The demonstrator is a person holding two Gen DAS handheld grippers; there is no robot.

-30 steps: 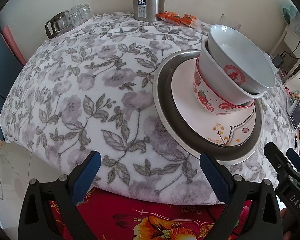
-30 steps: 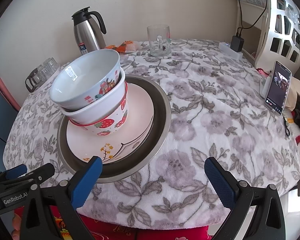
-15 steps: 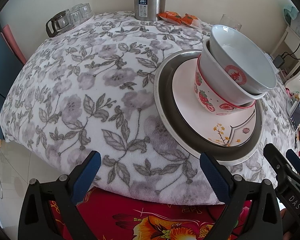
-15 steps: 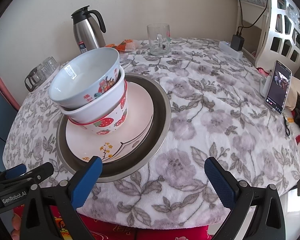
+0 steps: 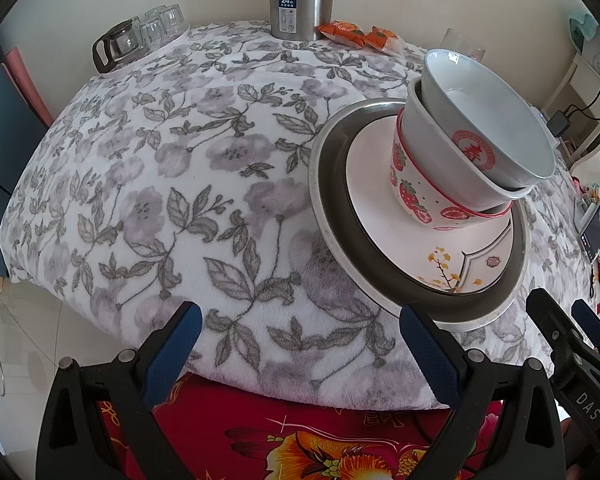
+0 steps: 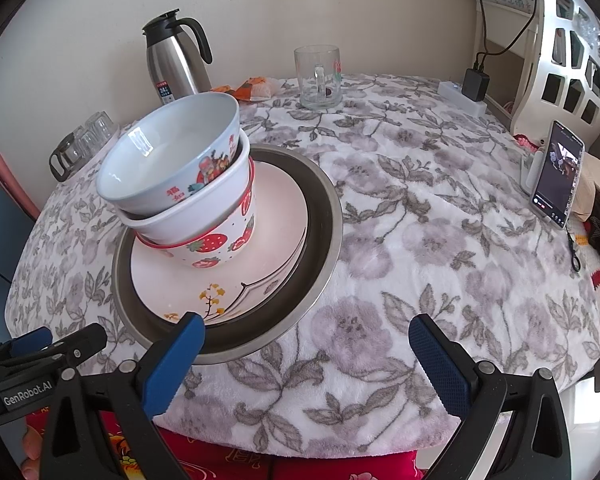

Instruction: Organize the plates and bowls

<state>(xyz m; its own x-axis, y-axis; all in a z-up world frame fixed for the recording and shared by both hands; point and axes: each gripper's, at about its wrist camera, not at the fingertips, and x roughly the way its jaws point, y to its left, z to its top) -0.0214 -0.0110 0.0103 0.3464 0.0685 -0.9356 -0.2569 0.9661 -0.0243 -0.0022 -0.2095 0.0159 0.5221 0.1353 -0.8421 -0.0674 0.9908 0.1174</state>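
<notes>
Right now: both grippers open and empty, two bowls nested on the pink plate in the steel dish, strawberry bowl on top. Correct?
Not quite. The strawberry bowl is the lower one; the white bowl with the cartoon print sits tilted inside it, as the right wrist view shows. The rest holds: left gripper and right gripper open and empty, bowls on the pink plate in the steel dish.

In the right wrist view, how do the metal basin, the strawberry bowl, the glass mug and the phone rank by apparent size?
1. metal basin
2. strawberry bowl
3 and 4. glass mug and phone look alike; the mug stands farther away, so no ranking.
</notes>
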